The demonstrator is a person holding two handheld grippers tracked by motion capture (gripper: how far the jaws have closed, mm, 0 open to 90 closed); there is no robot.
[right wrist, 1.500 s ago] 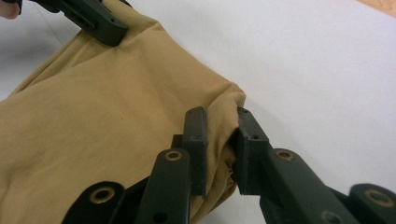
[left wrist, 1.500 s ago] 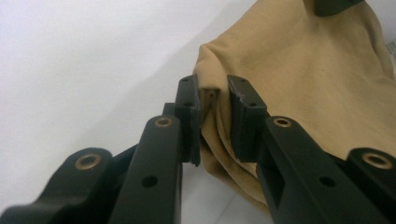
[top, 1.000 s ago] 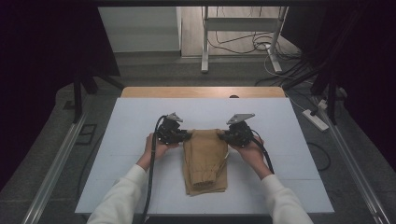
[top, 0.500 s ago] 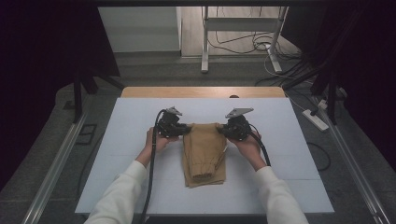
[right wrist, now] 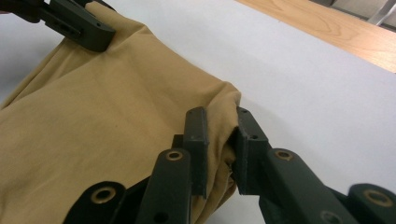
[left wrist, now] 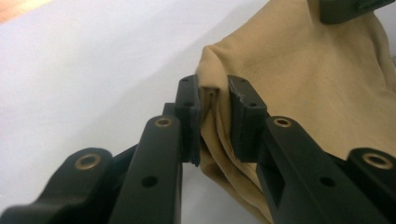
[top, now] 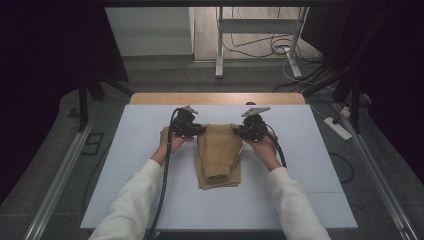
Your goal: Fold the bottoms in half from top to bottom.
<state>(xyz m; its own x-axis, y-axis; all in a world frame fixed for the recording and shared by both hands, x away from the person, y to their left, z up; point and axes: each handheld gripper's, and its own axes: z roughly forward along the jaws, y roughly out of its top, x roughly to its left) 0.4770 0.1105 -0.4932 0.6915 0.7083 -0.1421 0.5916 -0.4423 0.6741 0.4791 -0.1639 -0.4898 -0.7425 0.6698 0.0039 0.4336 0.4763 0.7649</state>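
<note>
A tan folded garment (top: 219, 156) lies on the white table (top: 125, 155), its length running toward the person. My left gripper (top: 196, 129) is shut on the garment's far left corner (left wrist: 212, 74), with cloth pinched between its jaws (left wrist: 215, 119). At the far right corner (right wrist: 229, 100), my right gripper (top: 242, 131) holds a fold of the cloth (right wrist: 217, 147). Each gripper view shows the other gripper across the garment, the right gripper (left wrist: 348, 8) and the left gripper (right wrist: 79, 25). The gripped far edge is raised slightly off the table.
A wooden strip (top: 215, 98) borders the table's far edge. Beyond it stand a metal frame (top: 220, 45) and floor cables (top: 260, 47). A power strip (top: 339, 128) lies on the floor at right. Bare white tabletop lies on both sides of the garment.
Both grippers have moved away from the person across the table, holding the garment's far corners. The garment has slid with them, its near end now farther from the front edge.
</note>
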